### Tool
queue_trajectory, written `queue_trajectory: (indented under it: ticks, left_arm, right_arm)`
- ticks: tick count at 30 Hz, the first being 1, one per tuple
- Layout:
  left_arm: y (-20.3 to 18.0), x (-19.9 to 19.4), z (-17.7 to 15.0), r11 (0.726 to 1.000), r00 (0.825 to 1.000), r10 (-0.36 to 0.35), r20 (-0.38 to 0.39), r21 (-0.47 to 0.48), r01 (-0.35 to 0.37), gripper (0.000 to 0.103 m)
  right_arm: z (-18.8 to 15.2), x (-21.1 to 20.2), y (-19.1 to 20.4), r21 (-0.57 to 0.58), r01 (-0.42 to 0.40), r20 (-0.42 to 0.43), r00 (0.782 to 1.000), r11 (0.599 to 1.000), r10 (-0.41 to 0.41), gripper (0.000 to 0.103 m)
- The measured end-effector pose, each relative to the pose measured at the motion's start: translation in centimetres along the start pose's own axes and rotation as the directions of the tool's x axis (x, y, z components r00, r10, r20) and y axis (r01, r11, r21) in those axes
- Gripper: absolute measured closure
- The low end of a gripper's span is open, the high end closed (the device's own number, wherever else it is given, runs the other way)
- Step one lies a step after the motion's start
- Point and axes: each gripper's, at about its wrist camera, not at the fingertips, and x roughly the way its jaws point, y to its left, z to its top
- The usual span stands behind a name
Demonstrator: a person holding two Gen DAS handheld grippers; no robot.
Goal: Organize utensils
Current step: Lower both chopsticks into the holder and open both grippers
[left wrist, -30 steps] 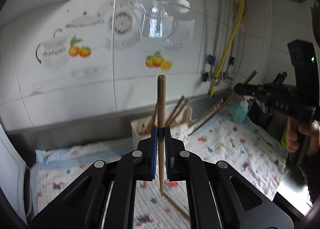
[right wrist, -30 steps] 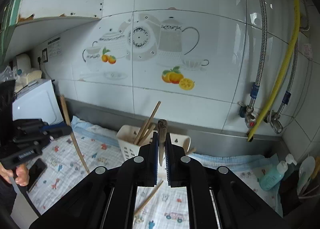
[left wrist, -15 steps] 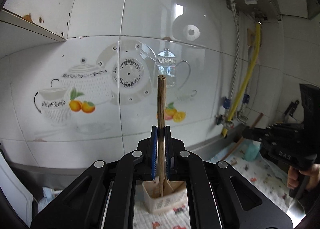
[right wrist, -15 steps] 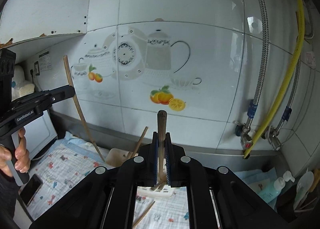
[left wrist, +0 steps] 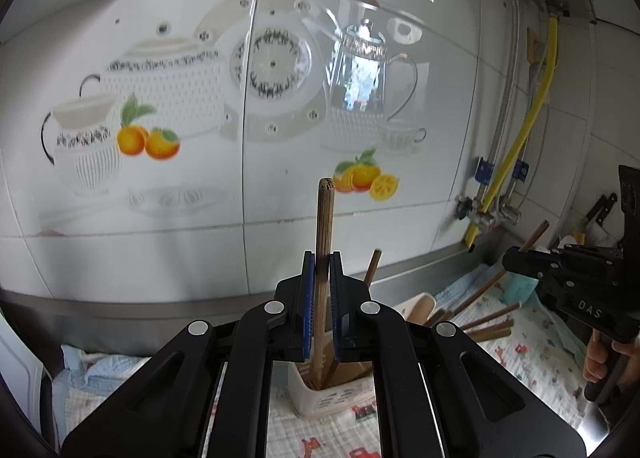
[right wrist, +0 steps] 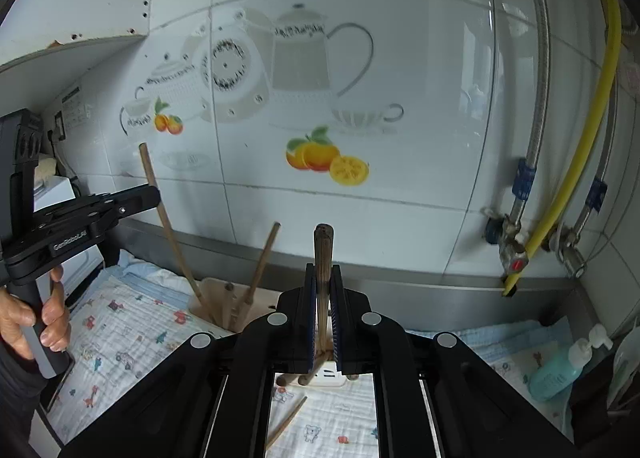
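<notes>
Above the cream utensil holder (left wrist: 332, 394), both left tongs (left wrist: 321, 298) and right tongs (right wrist: 322, 302) each clench one upright wooden chopstick (left wrist: 323, 258).

Right tongs (right wrist: 322, 306) clamp an upright chopstick (right wrist: 323, 258) over the cream holder (right wrist: 224, 298). Left tongs (right wrist: 132, 197), at 9 o'clock, grip another chopstick (right wrist: 168, 225). One lies loose on the cloth (right wrist: 286, 422).

Soft daylight fills my kitchen. A window's glare streaks the glossy white wall tiles (left wrist: 360, 69). Fisheye edges bend and darken
</notes>
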Motion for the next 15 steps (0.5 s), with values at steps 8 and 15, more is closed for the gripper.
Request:
queue_trajectory:
  ticks: [8,15]
  left_arm:
    - [0.0,0.3,-0.8,1.0,1.0,-0.009,-0.03,-0.011,0.009,0.074]
    - [0.0,-1.6,-1.8,1.0,1.0,-0.002,-0.02,-0.017,0.002,0.057]
  right_arm:
    - [-0.8,0.7,-0.5,0.024,0.005,-0.02,1.0,1.0,-0.004,0.086]
    - [-1.6,-2.1,-0.3,0.028,0.021,0.024,0.999,0.999,-0.022,0.073]
